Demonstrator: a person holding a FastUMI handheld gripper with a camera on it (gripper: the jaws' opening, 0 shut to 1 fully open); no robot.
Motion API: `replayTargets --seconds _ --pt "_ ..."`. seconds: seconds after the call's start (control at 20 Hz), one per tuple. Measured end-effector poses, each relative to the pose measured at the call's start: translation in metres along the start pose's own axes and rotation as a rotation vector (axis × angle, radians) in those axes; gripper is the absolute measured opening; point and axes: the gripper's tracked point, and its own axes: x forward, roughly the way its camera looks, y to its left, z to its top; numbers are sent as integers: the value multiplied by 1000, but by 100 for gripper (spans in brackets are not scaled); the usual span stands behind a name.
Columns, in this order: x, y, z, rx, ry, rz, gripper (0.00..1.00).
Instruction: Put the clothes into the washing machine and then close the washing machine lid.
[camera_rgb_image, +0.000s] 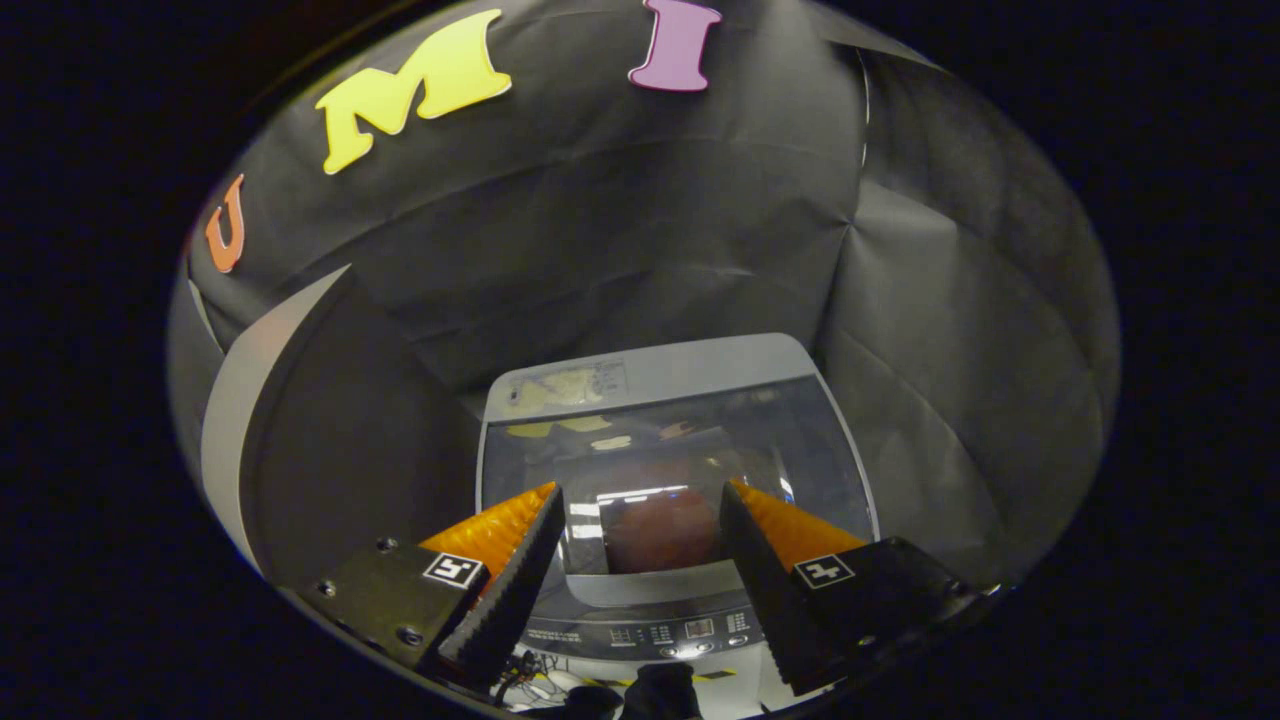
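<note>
Washer (672, 500) stands against the booth's black cloth wall (620, 230), seen from above and in front, just ahead of the gripper (640, 545). Its lid (690, 440) is down, lying flat over the tub; the lid is a clear, tinted pane in a pale grey frame, and it mirrors some bright streaks of light. Through the pane a dark reddish mass (662, 530) shows low in the tub, right in the gap between the two fingers; it may be the clothes, but the glare makes that hard to tell. A sticker (565, 388) sits on the grey back strip of the lid, near its far left corner. The control panel (680, 632), with small buttons and a little display, runs along the washer's near edge, below the lid and between the fingers. The gripper is spread wide, fingers well apart, holding nothing and not touching the washer. A dark bundle (660, 692) lies below the panel, nearest the camera, with a few thin wires (530, 675) beside it.
</note>
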Motion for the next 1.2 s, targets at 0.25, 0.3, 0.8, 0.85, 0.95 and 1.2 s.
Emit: replayTargets --seconds 0.25,0.3,0.8,0.85,0.95,1.2 --pt "-29 12 -5 -19 -69 -18 98" --pt "-38 12 -7 -23 -95 -24 98" --pt "-165 48 -23 60 -410 10 98" --pt "-179 52 -33 56 -425 11 98" --pt "-201 52 -52 45 -465 -7 98" --pt "-255 60 -85 41 -537 -61 98"
